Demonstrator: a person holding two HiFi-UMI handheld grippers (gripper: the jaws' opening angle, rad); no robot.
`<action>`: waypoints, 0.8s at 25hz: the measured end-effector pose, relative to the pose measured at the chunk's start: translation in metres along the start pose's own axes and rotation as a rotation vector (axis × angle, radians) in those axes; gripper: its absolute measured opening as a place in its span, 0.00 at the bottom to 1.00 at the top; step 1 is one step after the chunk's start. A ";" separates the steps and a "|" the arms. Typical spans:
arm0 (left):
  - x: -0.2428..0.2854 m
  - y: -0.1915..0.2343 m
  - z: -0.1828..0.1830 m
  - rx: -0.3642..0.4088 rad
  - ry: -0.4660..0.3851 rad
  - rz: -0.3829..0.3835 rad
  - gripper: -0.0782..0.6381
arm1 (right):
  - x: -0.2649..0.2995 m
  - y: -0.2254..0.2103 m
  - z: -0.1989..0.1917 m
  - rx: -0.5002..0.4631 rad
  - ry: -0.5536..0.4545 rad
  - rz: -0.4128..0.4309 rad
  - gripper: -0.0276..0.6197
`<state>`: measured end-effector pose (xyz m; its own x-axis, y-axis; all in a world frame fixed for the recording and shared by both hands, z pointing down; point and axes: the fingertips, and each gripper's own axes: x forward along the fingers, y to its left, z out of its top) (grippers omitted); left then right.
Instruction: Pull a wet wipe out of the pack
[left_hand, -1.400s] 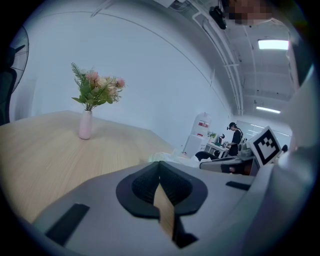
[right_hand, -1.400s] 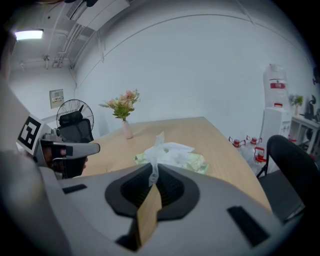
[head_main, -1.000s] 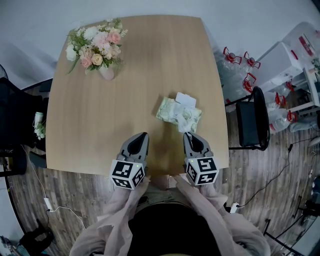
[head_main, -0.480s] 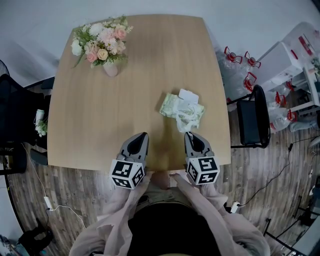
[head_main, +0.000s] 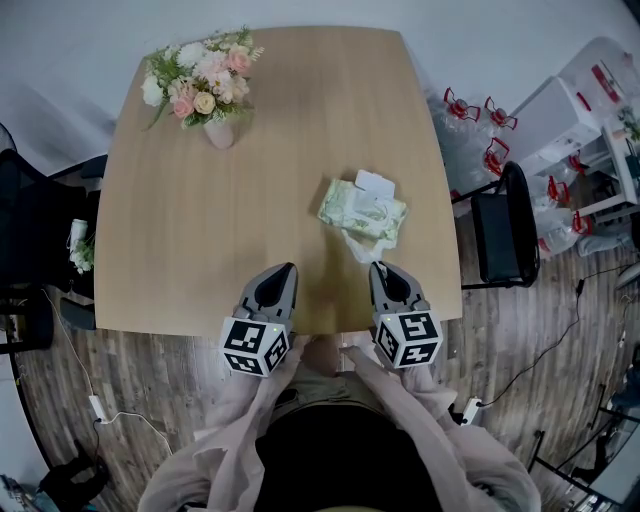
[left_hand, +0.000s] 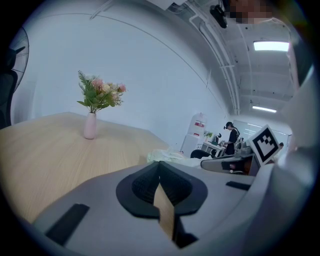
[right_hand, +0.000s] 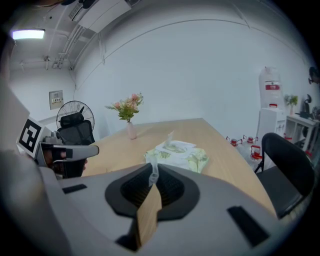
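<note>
Our right claw (head_main: 381, 269) pinches the wet wipe (head_main: 357, 243); our left claw (head_main: 283, 270), closed and empty, leaves the pack (head_main: 365, 208) unpinned, so it may drag along.

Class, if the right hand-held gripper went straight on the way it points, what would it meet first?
Probably the wet wipe pack, lying on the table just ahead. The right hand-held gripper is shut on a wipe strand trailing from it.

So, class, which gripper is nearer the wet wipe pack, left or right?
Right. The right gripper sits just short of the pack, on its near side, its fingers shut on a wipe trailing from it. The left gripper is farther off, to the pack's left.
</note>
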<state>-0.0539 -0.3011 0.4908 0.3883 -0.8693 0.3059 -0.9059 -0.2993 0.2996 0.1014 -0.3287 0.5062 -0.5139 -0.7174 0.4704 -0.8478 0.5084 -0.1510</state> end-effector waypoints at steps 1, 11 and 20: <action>-0.001 -0.001 -0.001 0.001 0.001 -0.002 0.12 | -0.002 0.000 0.000 -0.001 0.001 -0.002 0.08; -0.006 -0.012 -0.002 0.020 0.007 -0.028 0.12 | -0.018 -0.010 0.010 -0.031 -0.028 0.004 0.07; -0.009 -0.016 -0.003 0.044 0.021 -0.053 0.12 | -0.029 -0.012 0.010 -0.059 0.028 0.076 0.07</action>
<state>-0.0420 -0.2877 0.4859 0.4392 -0.8435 0.3093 -0.8903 -0.3624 0.2757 0.1251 -0.3184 0.4858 -0.5717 -0.6627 0.4836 -0.7970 0.5886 -0.1356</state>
